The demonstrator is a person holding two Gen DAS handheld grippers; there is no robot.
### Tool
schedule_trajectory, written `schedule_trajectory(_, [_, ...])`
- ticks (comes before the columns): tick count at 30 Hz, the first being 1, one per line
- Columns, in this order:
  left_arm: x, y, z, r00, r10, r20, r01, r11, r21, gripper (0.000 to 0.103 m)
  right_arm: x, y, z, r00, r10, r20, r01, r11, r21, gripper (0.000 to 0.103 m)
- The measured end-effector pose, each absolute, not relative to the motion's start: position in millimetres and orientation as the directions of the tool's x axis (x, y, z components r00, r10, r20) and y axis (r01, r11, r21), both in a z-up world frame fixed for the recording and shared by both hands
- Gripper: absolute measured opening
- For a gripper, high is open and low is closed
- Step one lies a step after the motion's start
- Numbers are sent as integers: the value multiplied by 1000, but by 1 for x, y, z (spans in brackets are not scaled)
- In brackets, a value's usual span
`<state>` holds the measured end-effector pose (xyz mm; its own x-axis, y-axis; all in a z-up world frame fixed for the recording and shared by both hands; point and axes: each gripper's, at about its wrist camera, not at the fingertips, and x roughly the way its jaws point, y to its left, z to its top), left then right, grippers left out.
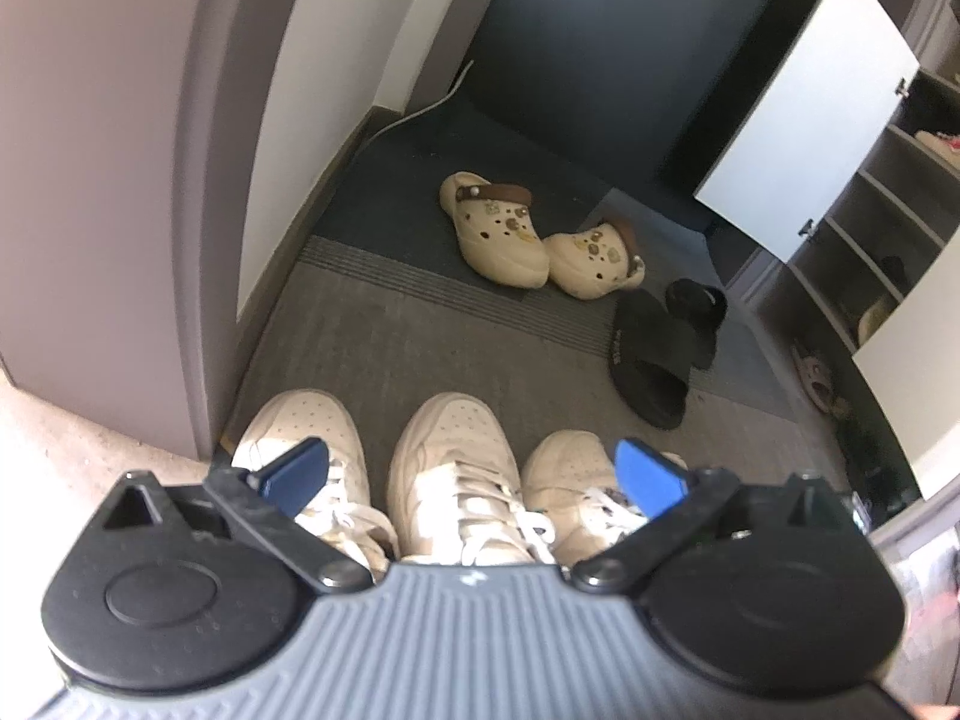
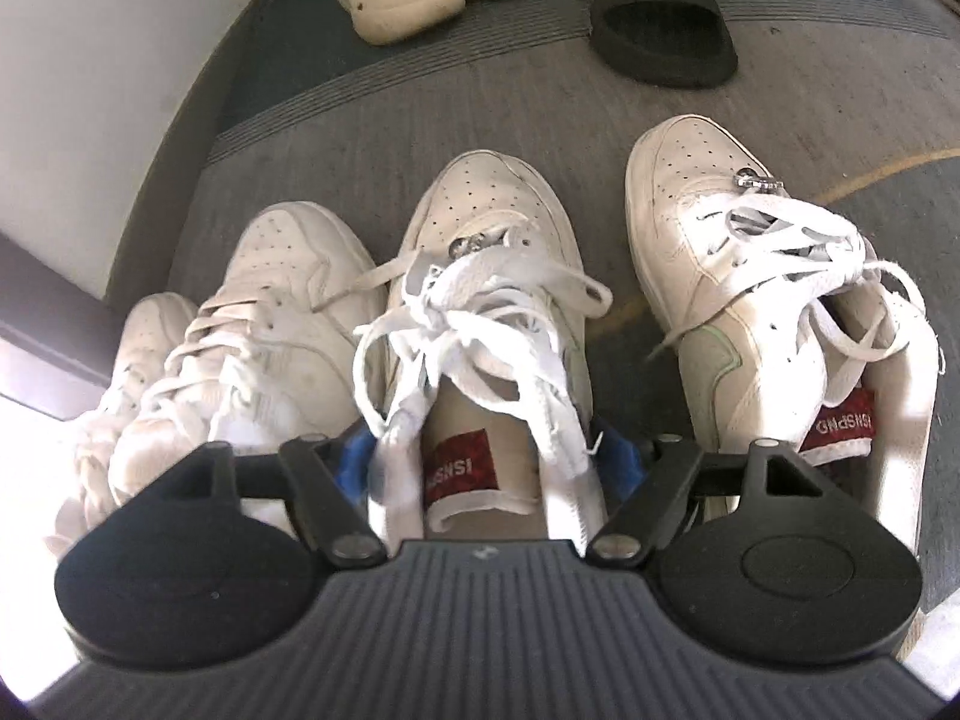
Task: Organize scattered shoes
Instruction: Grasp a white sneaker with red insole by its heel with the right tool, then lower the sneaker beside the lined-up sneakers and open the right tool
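Right wrist view: right claw (image 2: pixel 486 456) spread around the middle sneaker (image 2: pixel 480 276), pads beside its collar, toe pointing straight away. Left claw (image 1: pixel 471 468) spread, empty.

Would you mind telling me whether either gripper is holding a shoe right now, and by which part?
The left gripper is open, holding nothing. The right gripper straddles the middle sneaker's collar, but whether its pads press cannot be told.
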<state>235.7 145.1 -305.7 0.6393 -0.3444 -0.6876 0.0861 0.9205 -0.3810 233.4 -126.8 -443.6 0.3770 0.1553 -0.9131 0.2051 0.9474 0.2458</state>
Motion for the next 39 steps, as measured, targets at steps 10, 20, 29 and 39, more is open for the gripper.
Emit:
schedule_trajectory(10, [231, 138, -305, 638, -367, -676, 105, 912, -396, 103, 206, -157, -405, 456, 262, -850, 133, 925, 356, 81])
schedule_trajectory(20, [224, 144, -304, 645, -351, -679, 93, 918, -386, 103, 176, -160, -413, 524, 170, -835, 72, 967, 243, 80])
schedule_trajectory(29, [227, 137, -309, 620, -366, -694, 101, 914, -392, 103, 163, -200, -414, 601, 2, -799, 288, 932, 219, 70])
schedule_trajectory(39, [227, 137, -314, 608, -372, -701, 101, 912, -396, 103, 192, -189, -427, 597, -25, -802, 144, 987, 76, 17])
